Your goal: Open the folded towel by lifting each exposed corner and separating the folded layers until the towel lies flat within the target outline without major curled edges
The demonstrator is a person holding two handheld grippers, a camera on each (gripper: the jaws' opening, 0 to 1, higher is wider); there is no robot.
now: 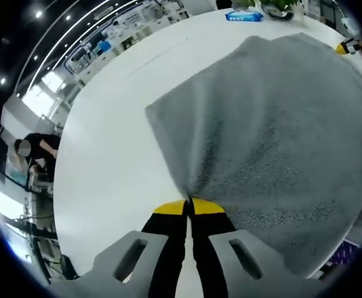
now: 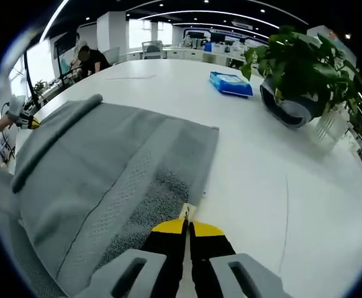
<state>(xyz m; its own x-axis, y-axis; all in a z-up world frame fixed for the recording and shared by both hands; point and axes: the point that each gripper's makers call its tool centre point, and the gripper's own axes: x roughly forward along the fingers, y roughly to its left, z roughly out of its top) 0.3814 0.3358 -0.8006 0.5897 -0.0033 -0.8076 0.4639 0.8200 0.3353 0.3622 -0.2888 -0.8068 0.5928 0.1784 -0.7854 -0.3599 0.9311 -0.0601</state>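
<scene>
While both sets of fingers pinch the grey towel [image 1: 274, 136] at its corners, I judge it mostly opened but lifted, not yet flat on the surface [image 2: 274, 155].

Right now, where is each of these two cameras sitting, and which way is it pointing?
Left gripper view: rides on the left tool, looking forward along its shut jaws, which pinch the grey towel spread on the white table.
Right gripper view: rides on the right tool, jaws shut on the towel's edge, facing a blue packet and potted plant; a hand shows at far left.
Shared: towel, table, blue packet.
</scene>
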